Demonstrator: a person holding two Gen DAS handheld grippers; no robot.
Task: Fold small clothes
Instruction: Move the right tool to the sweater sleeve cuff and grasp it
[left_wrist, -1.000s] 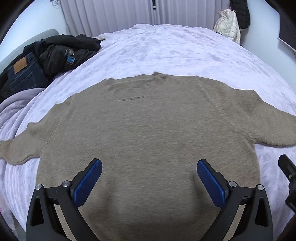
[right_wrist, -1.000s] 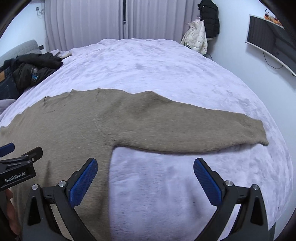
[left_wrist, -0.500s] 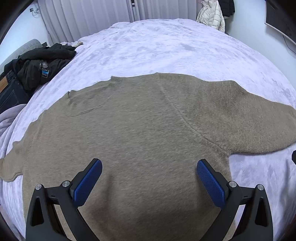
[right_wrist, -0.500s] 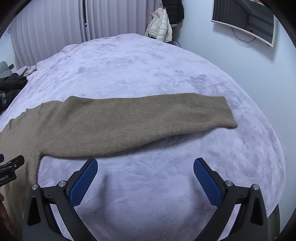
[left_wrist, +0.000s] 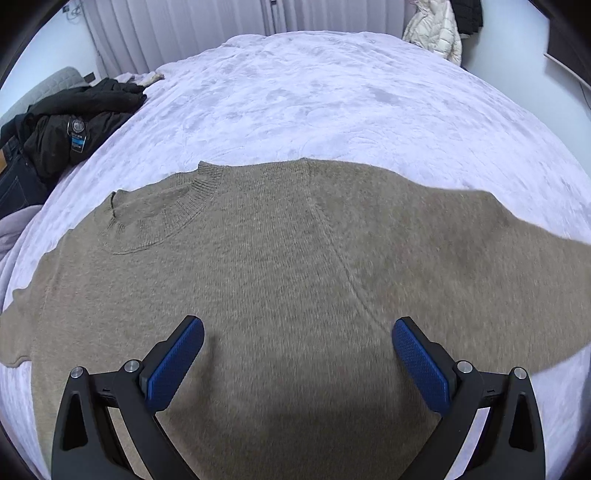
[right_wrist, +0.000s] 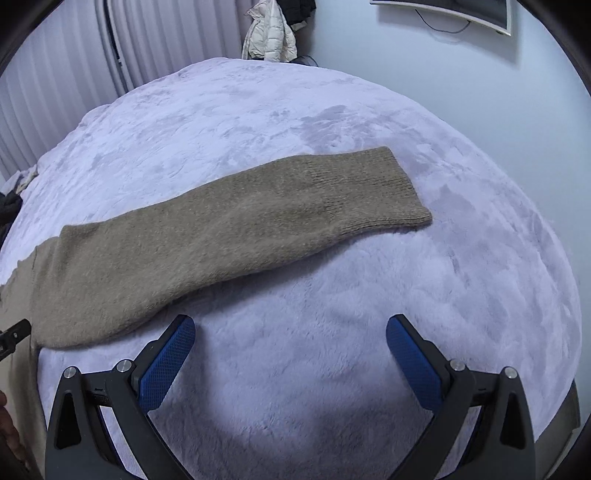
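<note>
A tan knit sweater (left_wrist: 280, 266) lies flat on the bed, its ribbed collar (left_wrist: 199, 192) at the far left. My left gripper (left_wrist: 297, 336) is open and empty, hovering over the sweater's body near the right shoulder seam. In the right wrist view the sweater's right sleeve (right_wrist: 229, 236) stretches out straight, its ribbed cuff (right_wrist: 384, 188) at the far right. My right gripper (right_wrist: 290, 332) is open and empty over bare blanket, just in front of the sleeve.
The bed is covered by a lavender plush blanket (right_wrist: 369, 295). A heap of dark clothes and jeans (left_wrist: 70, 129) lies at the far left. A white jacket (right_wrist: 271, 33) hangs beyond the bed. The bed's right edge (right_wrist: 565, 369) is near.
Both grippers have moved right along the sweater. The left one now hovers near the right shoulder; the right one now faces the sleeve and cuff. Both stayed open.
</note>
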